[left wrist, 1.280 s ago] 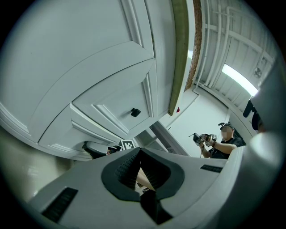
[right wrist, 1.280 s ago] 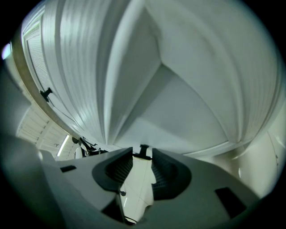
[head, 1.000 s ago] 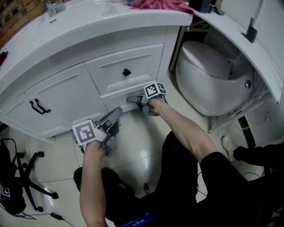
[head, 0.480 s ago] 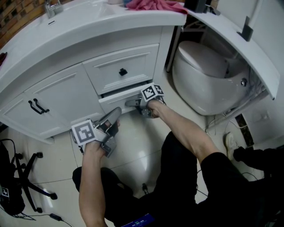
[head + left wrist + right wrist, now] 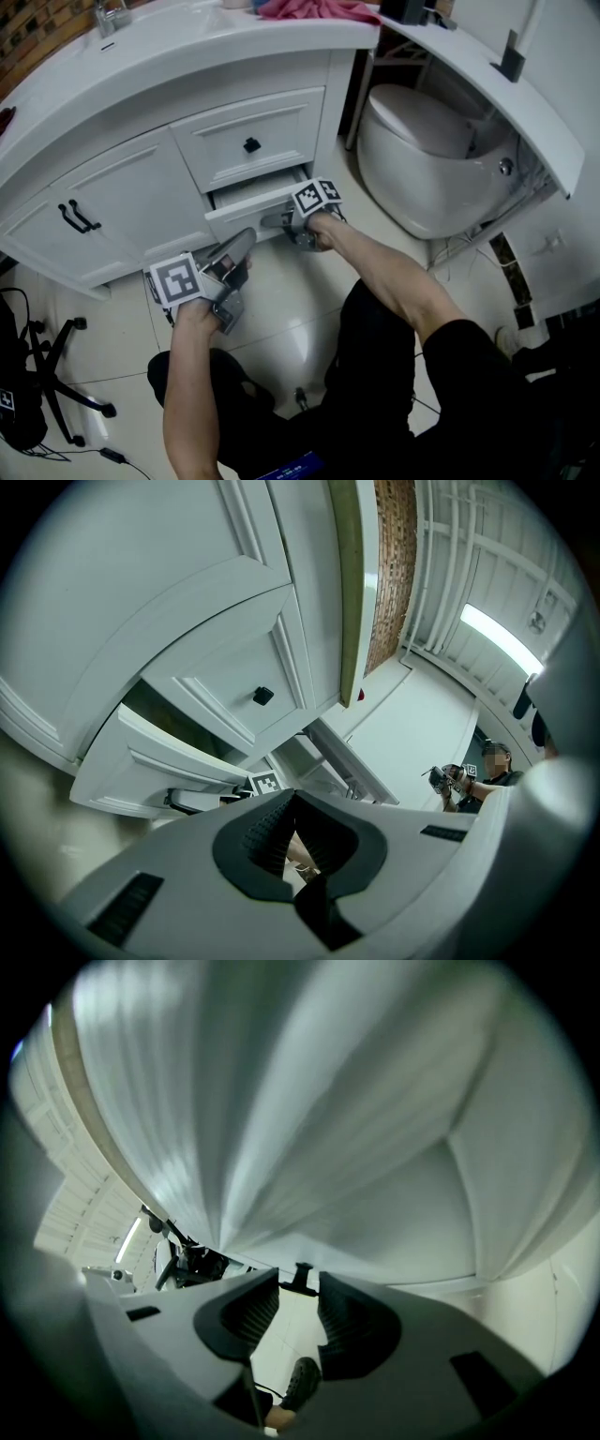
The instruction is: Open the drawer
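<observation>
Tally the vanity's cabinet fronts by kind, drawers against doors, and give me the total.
Drawers: 2 (upper drawer shut, lower drawer pulled partly out)
Doors: 2 (left door and right door, both shut)
Total: 4

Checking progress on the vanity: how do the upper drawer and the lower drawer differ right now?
The upper drawer sits shut, flush with the cabinet; the lower drawer stands partly out, with a dark gap above its front. The upper drawer's black knob is free; the lower drawer's knob is gripped by the right gripper. Both have white panelled fronts.
</observation>
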Demonstrator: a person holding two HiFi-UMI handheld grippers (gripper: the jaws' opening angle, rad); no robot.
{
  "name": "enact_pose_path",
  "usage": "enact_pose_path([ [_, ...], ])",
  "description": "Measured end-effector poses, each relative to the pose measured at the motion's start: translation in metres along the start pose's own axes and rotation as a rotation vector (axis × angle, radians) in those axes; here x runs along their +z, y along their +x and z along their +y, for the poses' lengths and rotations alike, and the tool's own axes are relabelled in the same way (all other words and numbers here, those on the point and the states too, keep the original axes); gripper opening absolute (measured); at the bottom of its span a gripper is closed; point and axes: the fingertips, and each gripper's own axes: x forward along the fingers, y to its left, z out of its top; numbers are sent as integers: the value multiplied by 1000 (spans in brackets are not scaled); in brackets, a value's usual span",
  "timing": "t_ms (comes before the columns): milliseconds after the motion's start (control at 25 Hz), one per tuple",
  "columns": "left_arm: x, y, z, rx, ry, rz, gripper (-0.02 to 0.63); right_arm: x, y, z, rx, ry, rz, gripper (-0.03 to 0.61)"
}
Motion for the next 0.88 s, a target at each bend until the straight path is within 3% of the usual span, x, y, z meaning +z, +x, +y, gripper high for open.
enact_pose_path([
  [360,-12,-3,-11,1,4,5,-11,-20,-5,4,-31,-24,18,147],
  [560,-16,-6,-12,4,-37,-9,-11,-27,-8,6,-38,-24,24,147],
  [760,-18,-2,-23,-16,6,10,-11,-36,-11,8,-44,-9,25,147],
  [880,-25,0,-26,-21,-14,16,-11,-41,-12,10,-48,-6,28,147],
])
